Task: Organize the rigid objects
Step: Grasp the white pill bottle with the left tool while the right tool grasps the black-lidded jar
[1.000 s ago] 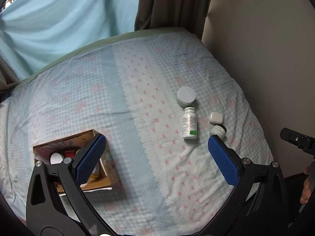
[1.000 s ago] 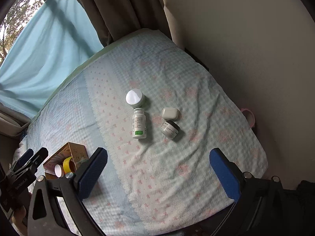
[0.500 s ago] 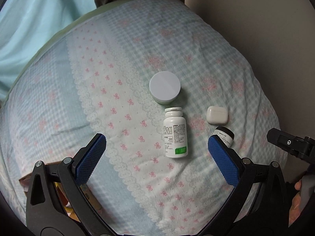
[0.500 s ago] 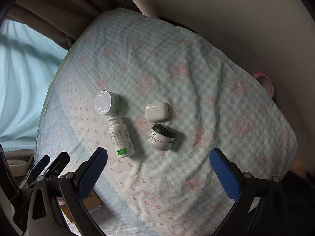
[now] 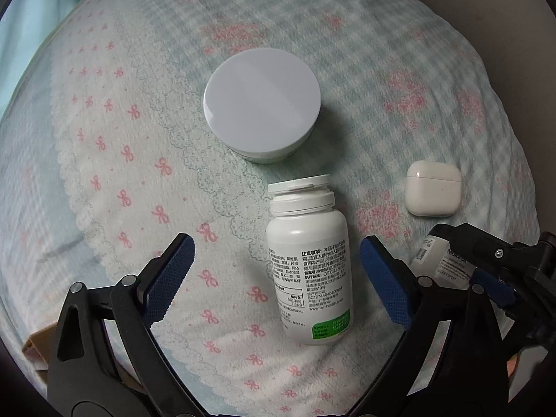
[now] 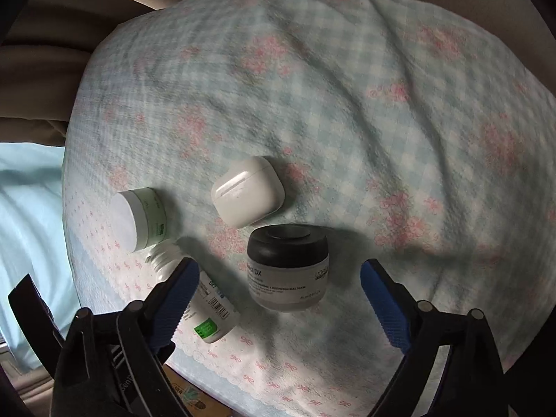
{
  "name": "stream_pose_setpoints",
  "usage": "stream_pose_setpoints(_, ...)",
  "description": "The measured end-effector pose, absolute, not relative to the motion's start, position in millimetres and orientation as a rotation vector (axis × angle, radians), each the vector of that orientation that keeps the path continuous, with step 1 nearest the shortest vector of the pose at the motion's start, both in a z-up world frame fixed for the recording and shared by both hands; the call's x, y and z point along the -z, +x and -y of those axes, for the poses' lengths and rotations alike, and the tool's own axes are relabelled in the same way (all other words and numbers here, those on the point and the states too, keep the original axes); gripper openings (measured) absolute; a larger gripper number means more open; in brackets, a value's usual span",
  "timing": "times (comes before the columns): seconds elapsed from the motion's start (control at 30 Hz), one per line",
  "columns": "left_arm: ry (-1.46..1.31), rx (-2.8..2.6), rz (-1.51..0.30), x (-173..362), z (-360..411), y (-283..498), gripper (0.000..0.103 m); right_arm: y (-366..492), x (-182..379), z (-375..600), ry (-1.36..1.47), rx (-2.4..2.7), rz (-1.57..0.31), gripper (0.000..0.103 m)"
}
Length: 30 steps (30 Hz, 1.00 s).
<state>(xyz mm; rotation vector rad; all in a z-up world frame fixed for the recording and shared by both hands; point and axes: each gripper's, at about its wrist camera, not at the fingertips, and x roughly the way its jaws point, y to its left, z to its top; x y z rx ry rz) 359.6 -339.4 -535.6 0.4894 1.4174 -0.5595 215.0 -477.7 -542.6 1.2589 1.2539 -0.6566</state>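
A white pill bottle (image 5: 309, 264) with a green label patch lies on its side on the bedspread, between the blue pads of my left gripper (image 5: 276, 278). The pads stand clear of it on both sides while the jaws are closing. A round white-lidded jar (image 5: 262, 104) sits just beyond it, and a white earbud case (image 5: 433, 193) lies to the right. In the right wrist view a grey jar with a black lid (image 6: 288, 267) lies on its side between the pads of my right gripper (image 6: 278, 292), untouched, jaws closing. The earbud case (image 6: 247, 191) lies just past it.
The pill bottle (image 6: 205, 309) and the white-lidded jar (image 6: 139, 219) lie left of the right gripper. The right gripper's frame (image 5: 493, 253) crowds the grey jar (image 5: 448, 260) beside my left gripper. A cardboard box corner (image 5: 33, 345) shows at lower left. A curtain and a wall border the bed.
Both grippers have dropped close to the bedspread, so the objects loom much larger. Each pair of jaws has narrowed: the left now straddles the pill bottle, the right the grey jar.
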Motion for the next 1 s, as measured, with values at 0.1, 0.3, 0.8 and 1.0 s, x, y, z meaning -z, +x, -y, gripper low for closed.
stream_pose_setpoints(0.1,0.504,0.565,-1.426,549,343,359,0.086,216,558,478,1.285,0.676,-1.279,0.083)
stream_pose_setpoints(0.3,0.496,0.583,-1.447,562,349,358,0.068,216,569,478,1.272,0.702,-1.313,0.074)
stream_pose_setpoints(0.8,0.520,0.616,-1.414,557,349,346,0.050,230,567,475,1.245,0.675,-1.325,0.052)
stream_pose_setpoints(1.0,0.499,0.601,-1.396,527,342,346,0.049,225,546,475,1.193,0.628,-1.313,0.052)
